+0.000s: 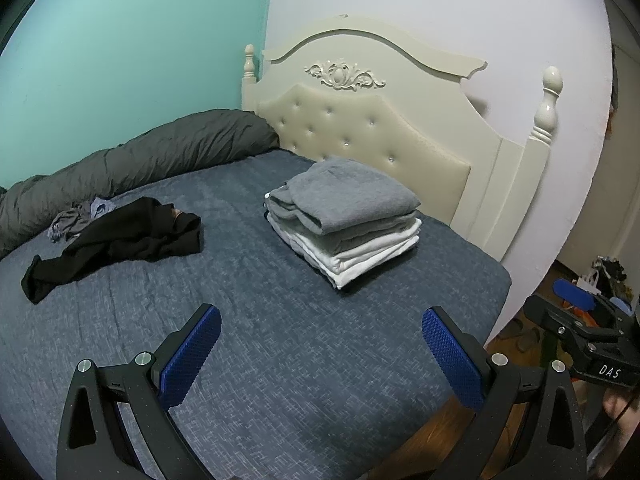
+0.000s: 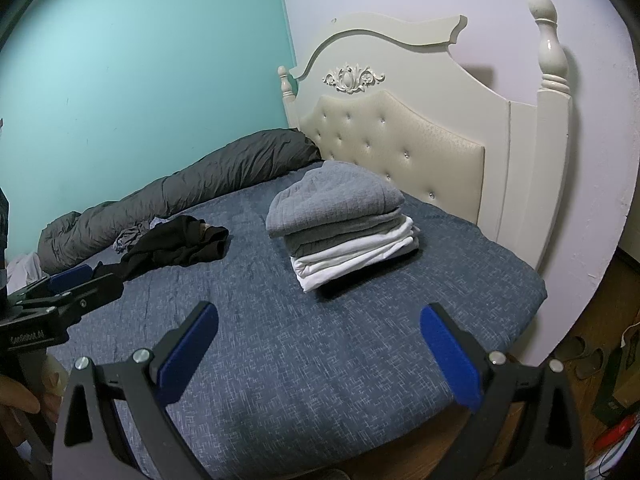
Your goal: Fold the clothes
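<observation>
A neat stack of folded grey and white clothes (image 1: 344,220) (image 2: 340,224) rests on the blue bed (image 1: 280,340) (image 2: 300,340) near the headboard. A crumpled black garment (image 1: 120,240) (image 2: 176,248) lies to the left, with a small grey-blue garment (image 1: 76,218) (image 2: 130,236) bunched behind it. My left gripper (image 1: 320,344) hovers open above the near part of the bed, nothing between its blue pads. My right gripper (image 2: 318,340) is likewise open and empty over the bed's near edge. Each gripper shows at the side of the other's view.
A dark grey rolled duvet (image 1: 140,160) (image 2: 192,184) runs along the teal wall. The cream tufted headboard (image 1: 372,132) (image 2: 400,140) stands behind the stack. Wooden floor with slippers (image 2: 588,356) and clutter lies to the right of the bed. A hand (image 2: 16,396) holds the left gripper's handle.
</observation>
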{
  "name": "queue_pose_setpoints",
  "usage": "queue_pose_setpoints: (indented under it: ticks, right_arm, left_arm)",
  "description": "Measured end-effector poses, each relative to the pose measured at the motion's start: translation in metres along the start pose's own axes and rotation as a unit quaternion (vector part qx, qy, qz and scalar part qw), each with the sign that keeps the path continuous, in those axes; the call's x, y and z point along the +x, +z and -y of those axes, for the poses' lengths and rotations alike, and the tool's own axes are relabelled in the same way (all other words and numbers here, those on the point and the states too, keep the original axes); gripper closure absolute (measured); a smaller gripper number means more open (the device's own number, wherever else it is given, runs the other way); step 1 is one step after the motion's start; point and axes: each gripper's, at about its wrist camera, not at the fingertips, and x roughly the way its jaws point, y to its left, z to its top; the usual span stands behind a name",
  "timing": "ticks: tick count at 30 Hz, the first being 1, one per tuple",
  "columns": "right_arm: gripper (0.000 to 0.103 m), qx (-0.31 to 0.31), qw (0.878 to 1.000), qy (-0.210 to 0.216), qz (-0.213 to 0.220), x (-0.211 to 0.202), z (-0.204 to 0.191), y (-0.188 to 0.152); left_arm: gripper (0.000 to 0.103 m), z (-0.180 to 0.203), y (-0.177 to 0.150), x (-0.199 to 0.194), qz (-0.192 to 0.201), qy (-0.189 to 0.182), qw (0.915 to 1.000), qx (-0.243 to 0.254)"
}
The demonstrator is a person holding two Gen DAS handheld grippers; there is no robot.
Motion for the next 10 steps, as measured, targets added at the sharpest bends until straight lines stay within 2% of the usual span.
queue_pose_setpoints:
  ticks: [10]
  right_arm:
    - [0.002, 0.003, 1.000, 0.000, -0.002, 0.0011, 0.0024, -0.0015]
  left_arm:
    - [0.001, 0.0025, -0.0002, -0.0012, 0.004, 0.001, 1.0000, 0.006]
